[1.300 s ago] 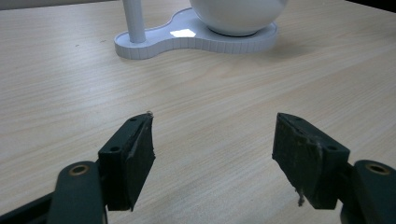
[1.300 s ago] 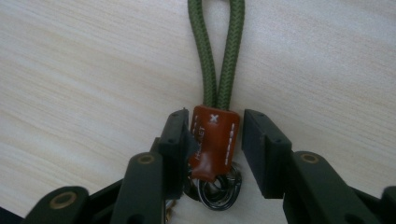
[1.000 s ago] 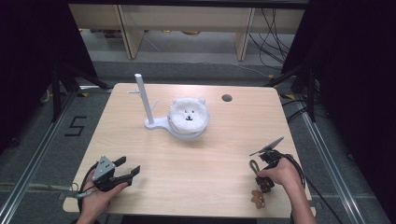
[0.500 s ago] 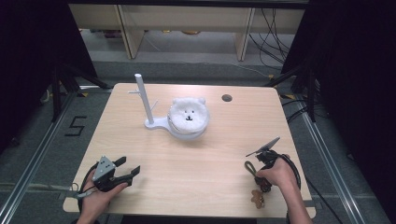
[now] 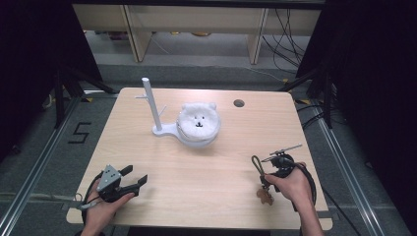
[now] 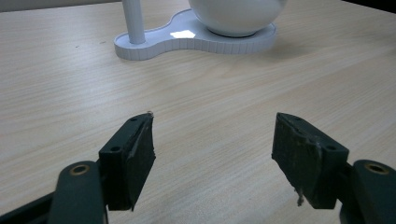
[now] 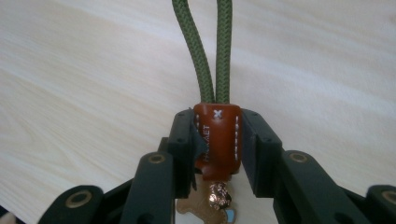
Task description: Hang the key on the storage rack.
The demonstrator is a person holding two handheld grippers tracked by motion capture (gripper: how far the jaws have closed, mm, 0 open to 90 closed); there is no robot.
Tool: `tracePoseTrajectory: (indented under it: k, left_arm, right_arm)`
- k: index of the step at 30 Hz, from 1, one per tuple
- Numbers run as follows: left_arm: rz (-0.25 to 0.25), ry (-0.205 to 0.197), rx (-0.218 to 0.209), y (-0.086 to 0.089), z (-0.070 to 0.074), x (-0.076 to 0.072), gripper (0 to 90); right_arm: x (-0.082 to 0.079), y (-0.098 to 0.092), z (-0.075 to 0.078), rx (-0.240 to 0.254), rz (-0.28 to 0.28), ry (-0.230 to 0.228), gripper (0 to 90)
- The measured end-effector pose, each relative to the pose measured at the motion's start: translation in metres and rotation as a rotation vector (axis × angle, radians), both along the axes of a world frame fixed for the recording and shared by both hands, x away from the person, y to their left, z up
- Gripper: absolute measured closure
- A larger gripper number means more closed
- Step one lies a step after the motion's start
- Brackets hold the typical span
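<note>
One wooden table (image 5: 196,167) stands in front of the person, and two hands work at its near edge, each with one gripper. At the near left corner the left gripper (image 5: 132,181) rests low over the wood, its two black jaws spread wide with bare tabletop between them; in the left gripper view (image 6: 212,156) nothing lies in that gap. At the near right, the right gripper (image 5: 268,172) has its jaws pressed onto one keychain (image 5: 260,179). In the right gripper view (image 7: 217,140) the jaws pinch the keychain's brown leather tab (image 7: 218,135) from both sides, and two strands of one green cord loop (image 7: 210,51) run forward from the tab over the table. A small metal bead and a tan charm (image 7: 205,207) hang below the tab; from above the charm (image 5: 265,196) lies on the wood by the right hand (image 5: 290,184).

Toward the far middle sits one white stand (image 5: 164,129) with a single upright post (image 5: 149,101), and on its base rests one white round bear-faced thing (image 5: 198,123) with two small ears. One dark round hole (image 5: 239,103) marks the far right of the tabletop.
</note>
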State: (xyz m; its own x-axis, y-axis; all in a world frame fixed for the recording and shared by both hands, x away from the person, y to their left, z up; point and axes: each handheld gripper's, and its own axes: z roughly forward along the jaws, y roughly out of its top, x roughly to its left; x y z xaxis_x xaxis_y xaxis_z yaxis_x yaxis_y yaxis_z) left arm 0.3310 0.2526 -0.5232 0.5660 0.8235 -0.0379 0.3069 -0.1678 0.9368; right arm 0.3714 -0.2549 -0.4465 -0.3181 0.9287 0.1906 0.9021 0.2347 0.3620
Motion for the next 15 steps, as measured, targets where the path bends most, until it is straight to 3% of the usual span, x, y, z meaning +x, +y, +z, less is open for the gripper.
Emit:
tracePoseTrajectory:
  k: [5, 8, 9, 10, 11, 12, 14, 15]
  left_arm:
    - [0.029, 0.024, -0.015, 0.001, 0.0, -0.002, 29.4]
    - [0.028, 0.021, -0.02, 0.001, 0.0, -0.002, 29.7]
    - [0.008, 0.0, -0.024, 0.001, 0.0, 0.0, 30.1]
    - [0.009, 0.001, -0.022, 0.001, 0.0, 0.0, 30.5]
    - [0.007, -0.002, -0.019, 0.001, 0.0, 0.0, 30.9]
    - [0.004, -0.004, -0.021, 0.001, 0.0, 0.0, 31.2]
    - [0.004, -0.005, -0.026, 0.001, 0.0, 0.0, 31.7]
    - [0.008, 0.0, -0.034, 0.001, 0.0, -0.001, 32.1]
  right_arm:
    - [0.001, 0.005, 0.001, 0.057, 0.041, -0.143, 68.4]
    - [0.002, 0.011, 0.002, 0.091, 0.043, -0.181, 68.4]
    - [0.002, 0.014, 0.002, 0.115, 0.055, -0.197, 68.4]
    - [-0.001, 0.019, 0.004, 0.15, 0.016, -0.171, 68.4]
    - [-0.001, 0.022, 0.004, 0.149, 0.0, -0.195, 68.4]
    - [0.002, 0.019, 0.002, 0.129, 0.059, -0.251, 68.4]
    - [0.002, 0.023, 0.002, 0.141, 0.048, -0.279, 68.4]
    - [0.003, 0.023, 0.001, 0.182, 0.09, -0.332, 68.4]
